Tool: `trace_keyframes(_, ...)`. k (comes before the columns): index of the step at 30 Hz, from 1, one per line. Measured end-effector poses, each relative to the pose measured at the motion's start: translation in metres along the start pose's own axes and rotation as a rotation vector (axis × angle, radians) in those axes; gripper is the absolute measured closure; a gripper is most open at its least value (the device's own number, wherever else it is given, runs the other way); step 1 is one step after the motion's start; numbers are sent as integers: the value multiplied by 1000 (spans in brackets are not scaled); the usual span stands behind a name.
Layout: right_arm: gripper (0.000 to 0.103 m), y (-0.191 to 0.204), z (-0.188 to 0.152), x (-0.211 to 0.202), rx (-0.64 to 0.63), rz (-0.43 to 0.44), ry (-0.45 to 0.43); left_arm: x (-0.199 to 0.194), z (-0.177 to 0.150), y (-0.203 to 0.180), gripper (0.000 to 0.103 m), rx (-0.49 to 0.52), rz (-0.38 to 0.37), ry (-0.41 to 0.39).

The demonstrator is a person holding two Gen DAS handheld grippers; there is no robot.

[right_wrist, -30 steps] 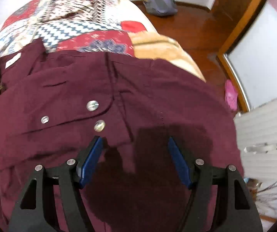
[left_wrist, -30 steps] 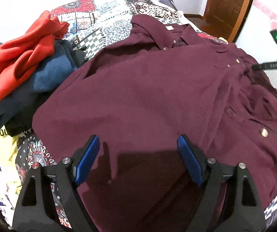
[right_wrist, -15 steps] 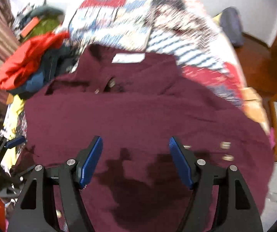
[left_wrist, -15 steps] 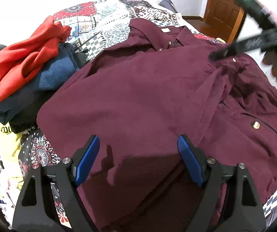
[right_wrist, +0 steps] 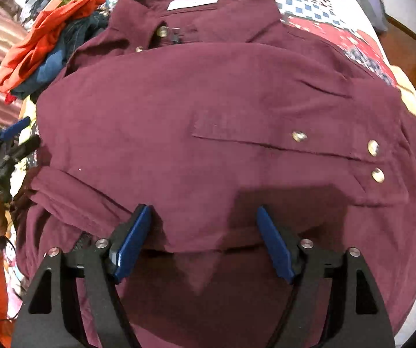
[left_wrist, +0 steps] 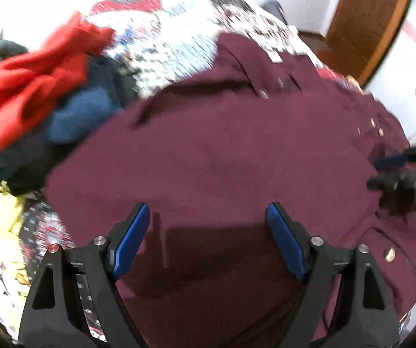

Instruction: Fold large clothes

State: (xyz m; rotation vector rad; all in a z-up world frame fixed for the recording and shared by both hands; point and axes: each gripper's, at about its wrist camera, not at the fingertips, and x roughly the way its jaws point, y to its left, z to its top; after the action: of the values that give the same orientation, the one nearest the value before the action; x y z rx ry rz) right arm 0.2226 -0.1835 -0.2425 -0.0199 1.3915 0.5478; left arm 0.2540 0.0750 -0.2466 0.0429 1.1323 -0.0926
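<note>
Both grippers' jaws gaped wide, empty, the right gripper's (right_wrist: 203, 232) just having widened.
Maroon shirt (right_wrist: 208, 101) lay flat over patchwork bedspread (left_wrist: 164, 29), wooden door (left_wrist: 361, 23) beyond; left gripper (left_wrist: 208, 226) hovered above.

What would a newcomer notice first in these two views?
A maroon shirt spread across the patterned bedspread fills both views, collar at the far end. To its left lies a pile of clothes topped by a red garment. Both grippers hang open above the shirt.

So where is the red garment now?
The red garment lies on the clothes pile at the left in both wrist views, atop a blue garment, just left of the maroon shirt near its collar.
</note>
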Motion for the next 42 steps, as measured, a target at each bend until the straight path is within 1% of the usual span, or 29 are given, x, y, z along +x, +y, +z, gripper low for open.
trace_keyframes(3, 30, -5, 0, -16, 21, -30, -57, -5, -13, -15, 20, 52, 71, -43)
trace_keyframes(4, 30, -7, 1, -23, 28, -44, -88, -8, -16, -18, 20, 63, 81, -44)
trace_keyframes(6, 30, -15, 4, -28, 54, -85, -127, -13, -20, -19, 20, 64, 83, -47)
trace_keyframes(7, 30, -22, 4, -28, 75, -100, -131, -15, -22, -19, 20, 60, 81, -46)
trace_keyframes(9, 30, -36, 3, -20, 116, -115, -110, -19, -27, -18, 20, 51, 78, -47)
trace_keyframes(10, 30, -42, 1, -15, 129, -118, -93, -21, -30, -18, 20, 51, 77, -49)
trace_keyframes(12, 30, -55, -5, -3, 154, -94, -53, -24, -34, -20, 20, 62, 81, -54)
trace_keyframes(13, 30, -60, -10, -2, 165, -74, -57, -27, -36, -21, 20, 71, 87, -57)
trace_keyframes(15, 30, -68, -18, -8, 181, -82, -66, -29, -37, -24, 20, 84, 97, -61)
trace_keyframes(19, 30, -89, -36, -35, 216, -62, -128, -36, -31, -29, 20, 117, 136, -71)
trace_keyframes(21, 30, -102, -46, -53, 245, -83, -180, -41, -24, -32, 20, 123, 146, -90)
trace_keyframes(24, 30, -111, -62, -79, 283, -110, -254, -49, -8, -33, 20, 98, 138, -121)
trace_keyframes(26, 30, -125, -69, -101, 320, -131, -314, -54, 4, -35, 20, 81, 132, -146)
trace_keyframes(27, 30, -123, -72, -106, 339, -146, -340, -57, 11, -37, 20, 71, 128, -161)
trace_keyframes(28, 30, -132, -75, -114, 358, -157, -363, -59, 18, -39, 20, 60, 120, -175)
trace_keyframes(29, 30, -122, -68, -114, 374, -167, -378, -62, 23, -41, 20, 51, 111, -186)
trace_keyframes(33, 30, -141, -93, -134, 472, -196, -441, -68, 43, -54, 20, 21, 60, -235)
trace_keyframes(35, 30, -157, -111, -137, 538, -196, -455, -68, 48, -62, 20, 25, 46, -250)
trace_keyframes(38, 30, -181, -131, -126, 649, -171, -440, -61, 52, -77, 20, 41, 27, -247)
trace_keyframes(42, 30, -209, -156, -97, 784, -80, -386, -47, 50, -93, 20, 72, 16, -221)
